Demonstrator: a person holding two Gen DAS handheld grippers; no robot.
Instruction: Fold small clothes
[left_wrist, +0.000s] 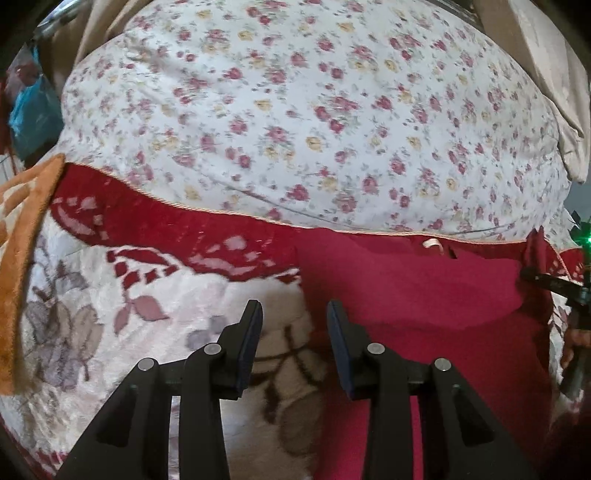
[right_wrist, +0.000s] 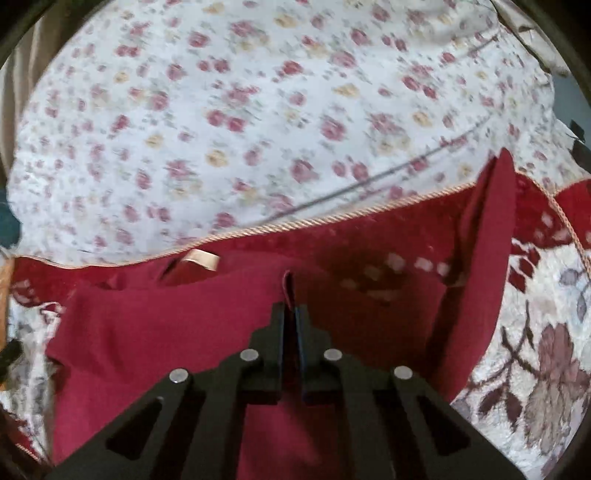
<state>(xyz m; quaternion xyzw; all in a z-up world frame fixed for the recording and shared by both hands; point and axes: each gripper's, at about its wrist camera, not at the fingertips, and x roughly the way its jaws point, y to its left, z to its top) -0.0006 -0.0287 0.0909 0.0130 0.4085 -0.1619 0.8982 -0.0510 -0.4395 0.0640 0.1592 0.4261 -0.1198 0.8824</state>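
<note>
Behind lay a white floral bedsheet (left_wrist: 295, 110), and on the plush red-and-cream patterned blanket (left_wrist: 110, 295) rested the dark red cloth garment (right_wrist: 166, 332), its edge pinched by the right gripper (right_wrist: 291, 314) with closed fingers, probably for lifting a fold, while the left gripper (left_wrist: 295, 317) waited with fingers open and empty.

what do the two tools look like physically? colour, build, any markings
Both match: the left tool and right tool are matte black, with angular linkage arms, triangular cut-outs, round silver pivot pins and flat dark pads. No markings or cables visible on them.
</note>
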